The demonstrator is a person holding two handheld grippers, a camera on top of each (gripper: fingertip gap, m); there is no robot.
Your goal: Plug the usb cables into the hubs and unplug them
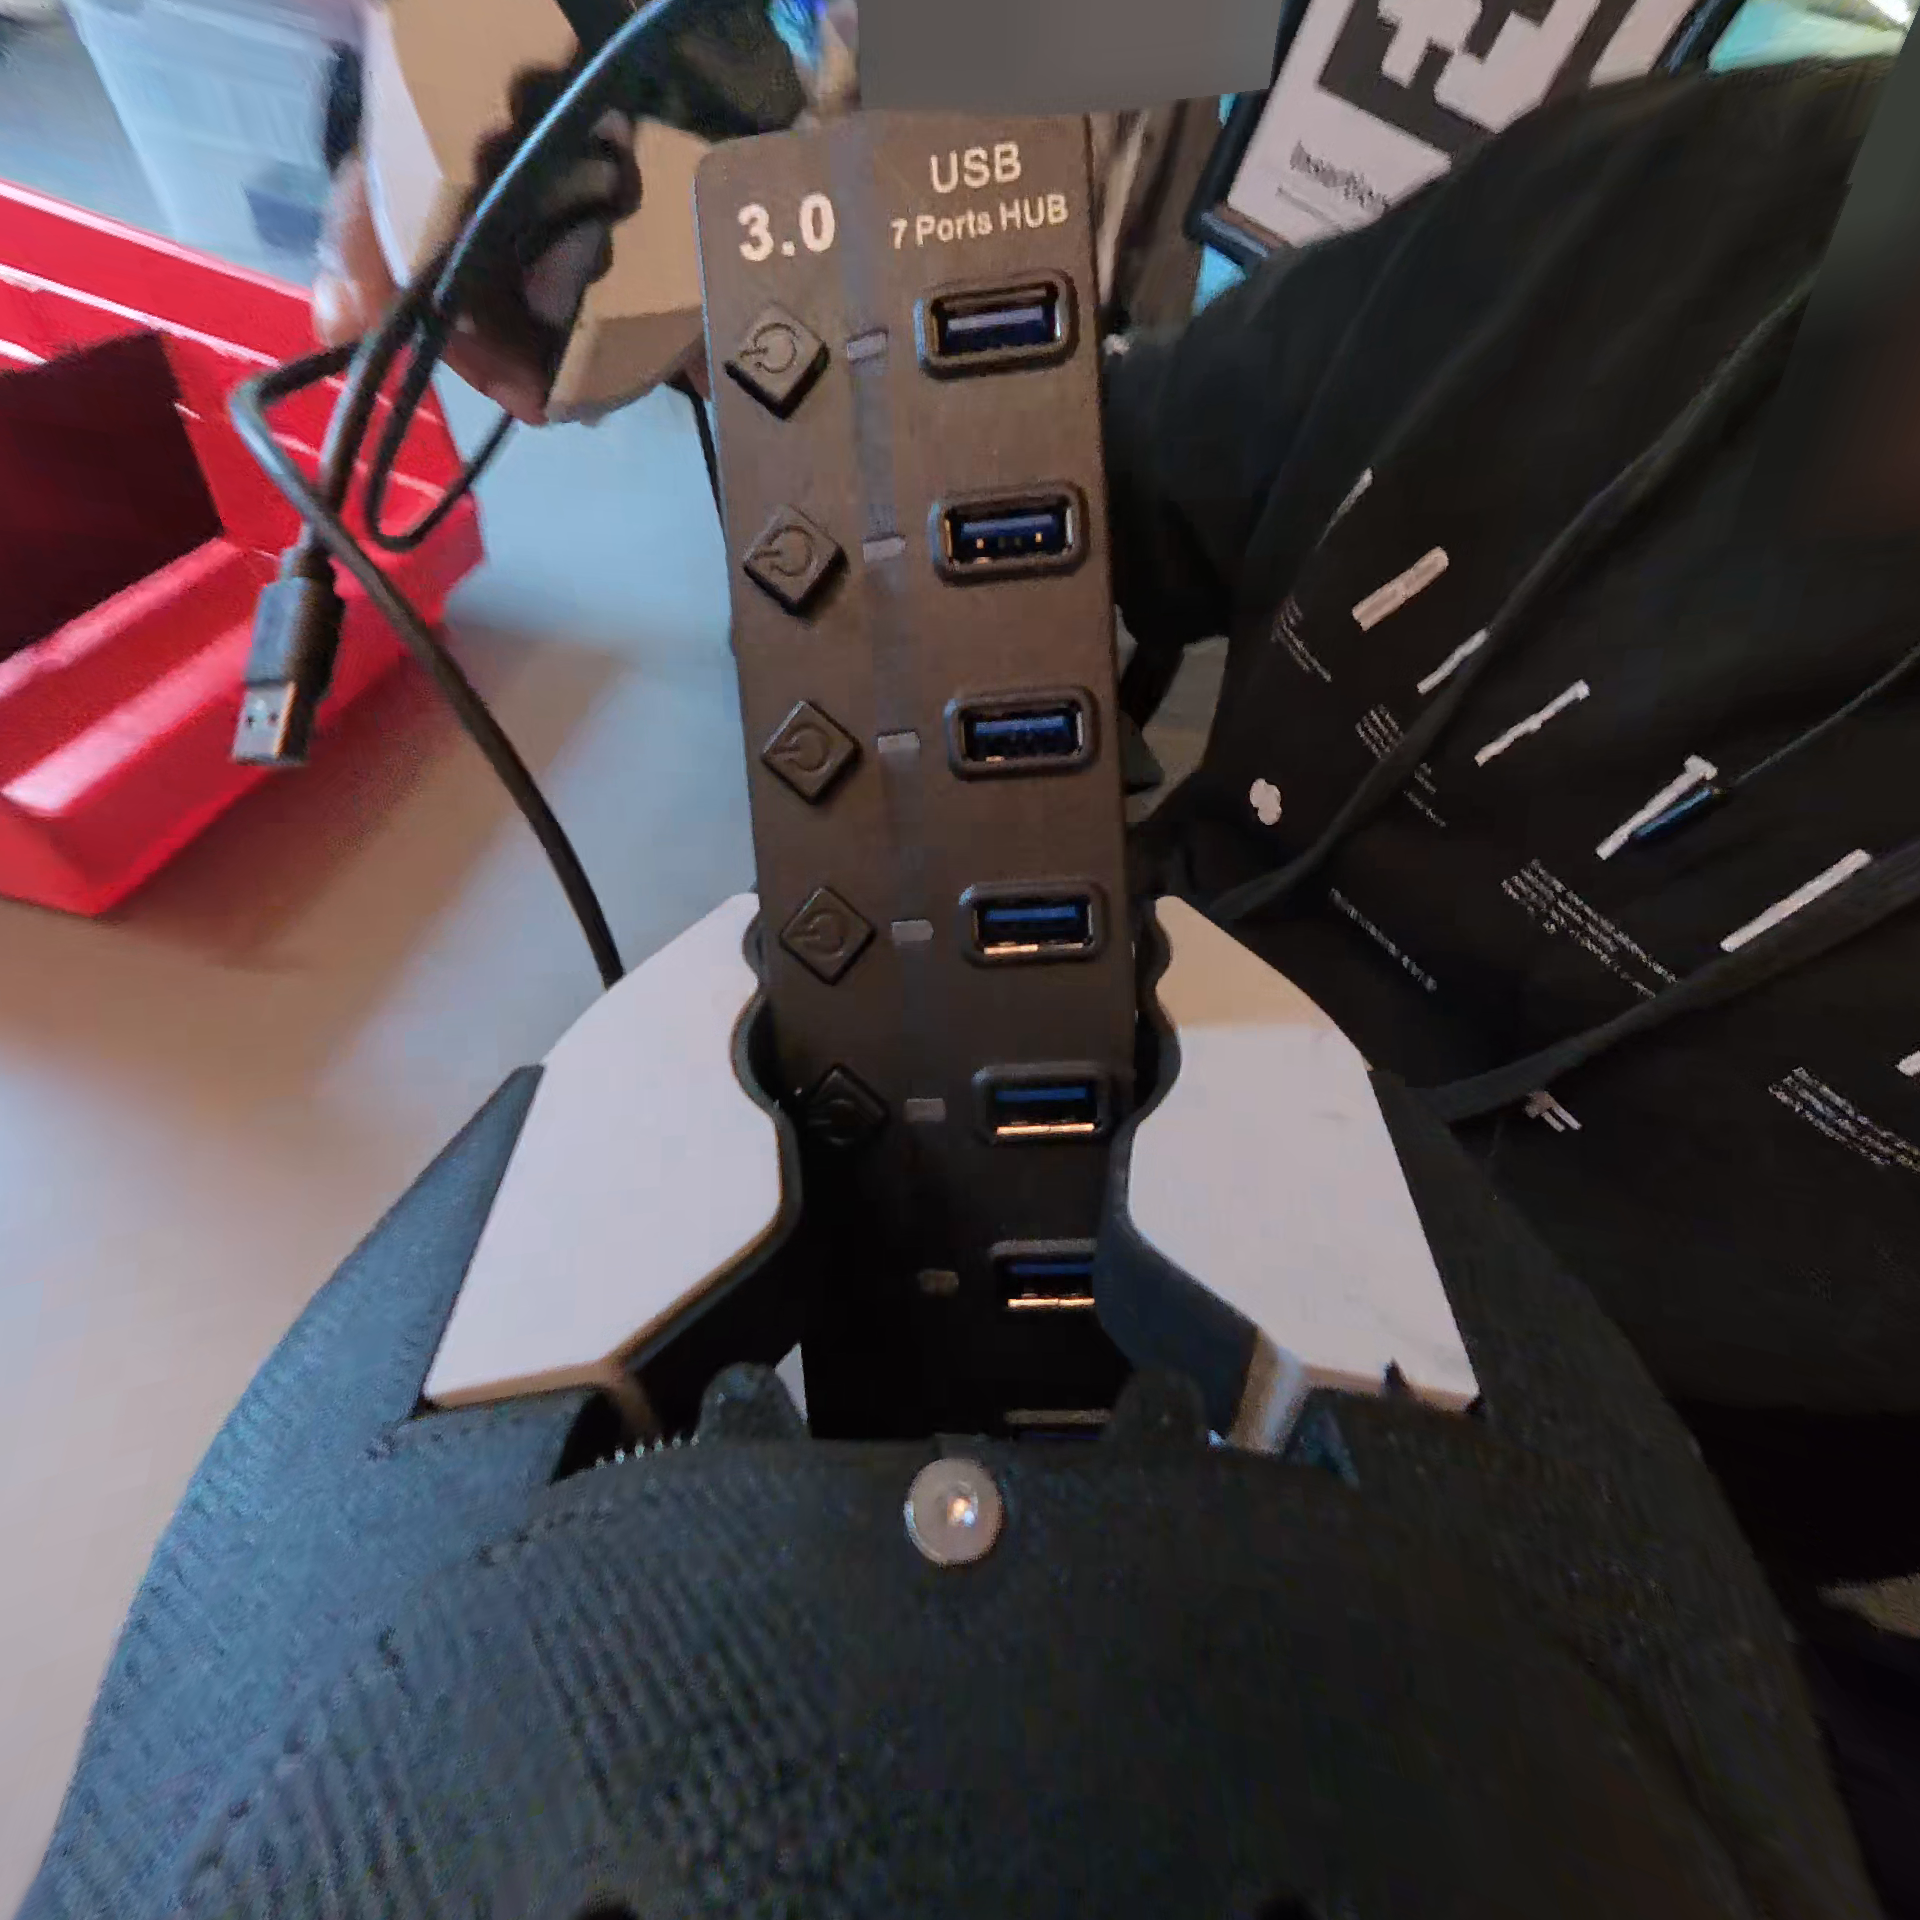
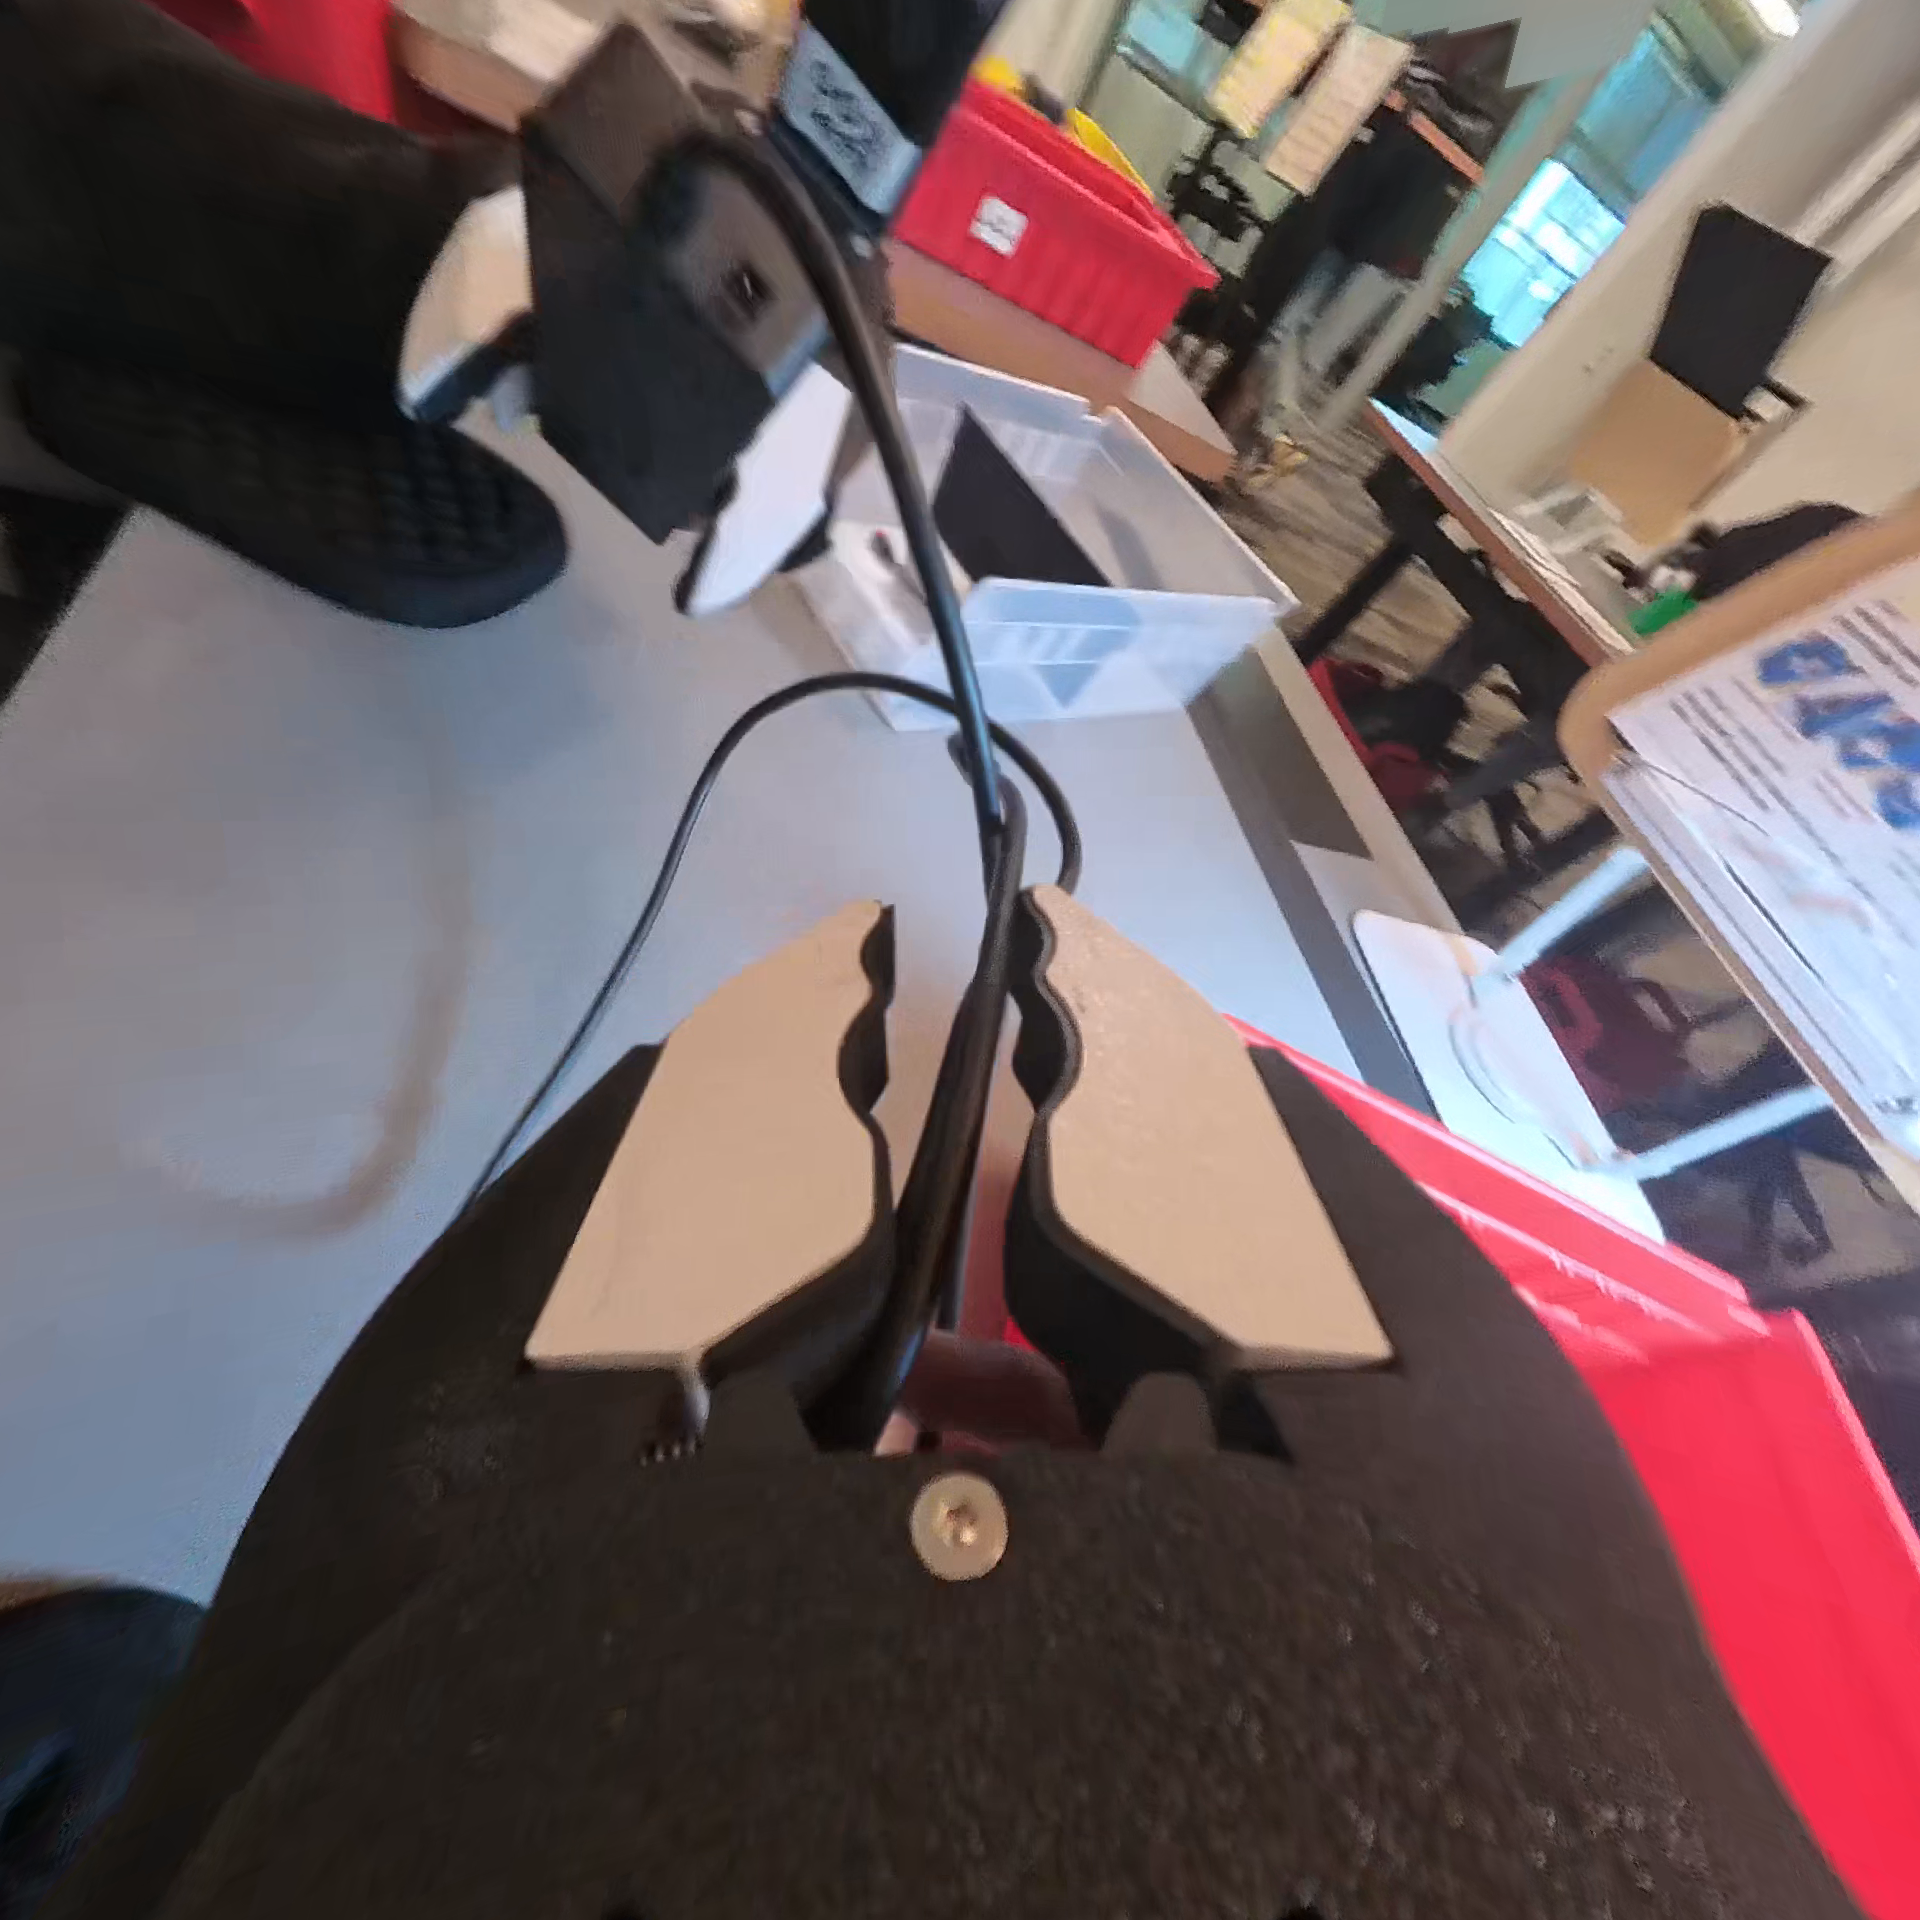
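My left gripper (image 1: pixel 961 925) is shut on a long black USB hub (image 1: pixel 914 644) and holds it upright along the fingers. Its several blue ports (image 1: pixel 1006 530) face the camera, all empty. The hub's black cable (image 1: pixel 416 436) loops to the upper left, where my right gripper (image 1: pixel 551 260) shows blurred. A USB plug (image 1: pixel 275 686) dangles from the loop, in no port. In the right wrist view, my right gripper (image 2: pixel 956 904) is closed narrowly on the doubled cable (image 2: pixel 951 1143). The cable rises to the hub (image 2: pixel 644 343) in the left gripper (image 2: pixel 748 540).
A red bin (image 1: pixel 156 623) stands left on the pale table (image 2: pixel 312 831) and also shows in the right wrist view (image 2: pixel 1662 1455). A clear plastic tray (image 2: pixel 1091 623) lies beyond the hub, another red bin (image 2: pixel 1039 208) farther back. A person's black garment (image 1: pixel 1558 623) fills the right.
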